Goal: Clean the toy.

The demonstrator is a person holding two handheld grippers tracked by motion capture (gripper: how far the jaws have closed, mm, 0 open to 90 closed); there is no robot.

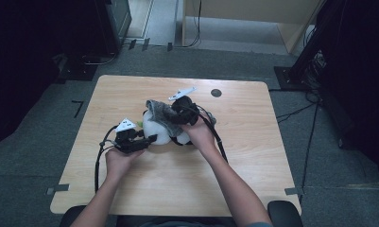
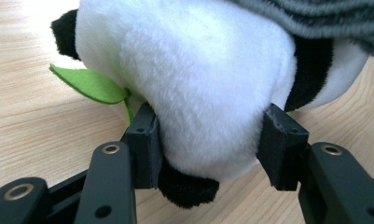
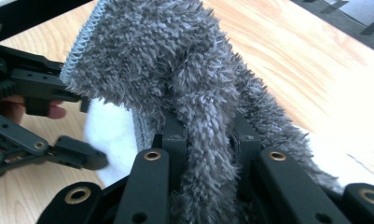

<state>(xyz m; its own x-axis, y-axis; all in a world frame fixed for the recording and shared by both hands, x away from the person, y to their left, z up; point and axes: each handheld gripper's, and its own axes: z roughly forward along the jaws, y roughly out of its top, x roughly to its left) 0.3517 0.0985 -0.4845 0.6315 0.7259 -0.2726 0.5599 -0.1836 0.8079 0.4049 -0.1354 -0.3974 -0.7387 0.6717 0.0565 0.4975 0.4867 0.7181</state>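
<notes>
A white and black plush panda [image 1: 157,130] lies mid-table with a grey fuzzy cloth [image 1: 159,110] draped over its top. My left gripper [image 1: 150,139] comes in from the left, and in the left gripper view its jaws [image 2: 212,144] press into both sides of the panda's white body [image 2: 198,79], shut on it. A green felt leaf [image 2: 89,84] sticks out beside the panda. My right gripper [image 1: 176,115] is over the panda, shut on a fold of the grey cloth [image 3: 175,60]; the right gripper [image 3: 205,140] view also shows white plush [image 3: 110,135] below and the left gripper [image 3: 40,144].
The wooden table [image 1: 253,156] carries a small dark round disc [image 1: 216,92] near its far edge. Cables trail from both grippers toward the front. Black stands and cables sit on the grey floor at the right [image 1: 314,71] and far left.
</notes>
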